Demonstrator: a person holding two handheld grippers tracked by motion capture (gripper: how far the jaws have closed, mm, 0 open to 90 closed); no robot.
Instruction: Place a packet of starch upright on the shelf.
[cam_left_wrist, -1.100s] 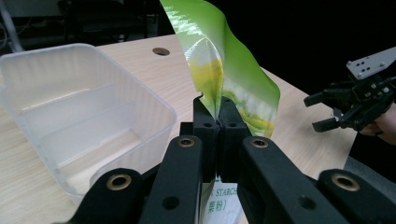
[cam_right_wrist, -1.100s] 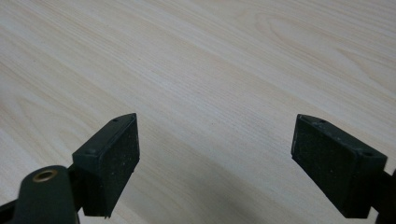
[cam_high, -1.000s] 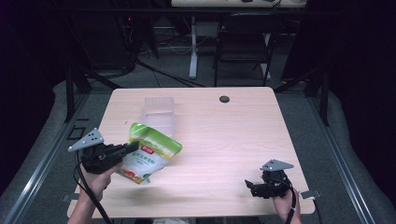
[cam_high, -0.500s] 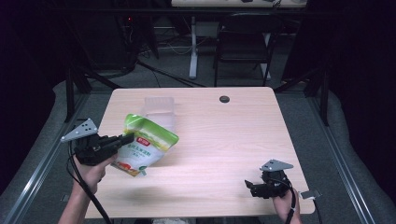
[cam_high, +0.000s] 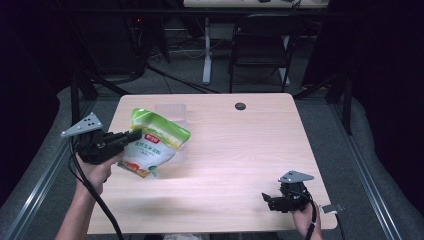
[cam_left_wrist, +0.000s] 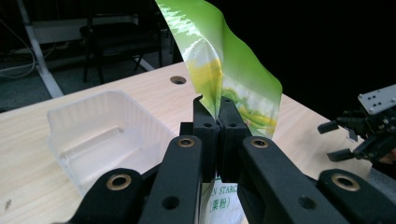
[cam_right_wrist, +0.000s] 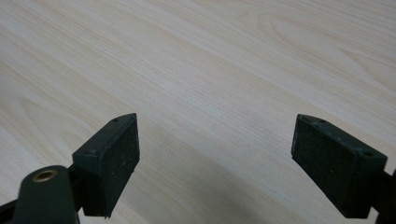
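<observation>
— Pouches on show?
— One green pouch (cam_high: 152, 145), clamped in the left gripper (cam_high: 134, 135) above the table (cam_high: 240, 150), beside one clear tray (cam_left_wrist: 100, 135).
— Other gripper?
— One right gripper (cam_high: 267, 200), jaws apart.

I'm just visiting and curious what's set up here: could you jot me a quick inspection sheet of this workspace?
Surface: pale wooden table with a round hole near the far edge.
Job's things: green and white pouch, lifted off the table; clear plastic tray beyond it, empty.
Clutter: nothing seen.
Grippers: left tool shut on the pouch's edge; right tool open, low over bare wood.
Cables: a black cable trails from the left tool.
Surroundings: dark room, folding chair behind the table.
</observation>
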